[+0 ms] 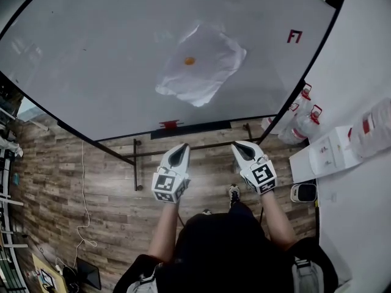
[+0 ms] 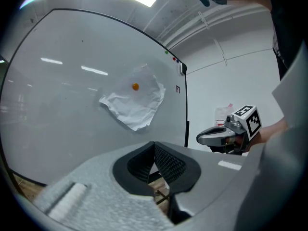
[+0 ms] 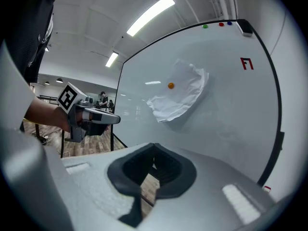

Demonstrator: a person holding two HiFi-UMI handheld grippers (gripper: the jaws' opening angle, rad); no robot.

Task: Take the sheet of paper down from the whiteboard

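2 shut, empty: L hand-held gripper (image 1: 181, 149), R hand-held gripper (image 1: 242, 147); paper (image 1: 208, 69) well ahead on whiteboard (image 1: 91, 60)

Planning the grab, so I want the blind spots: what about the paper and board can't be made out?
Sheet of paper: its back, and any fastening besides the orange magnet, hidden by its own crumpled folds in every view.
Whiteboard: top edge cut off, head view.
Red item at its bottom edge: too small, head view.

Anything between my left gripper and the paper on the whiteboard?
Nothing is in the way. In the left gripper view, only bare whiteboard shows between the left gripper and the paper.
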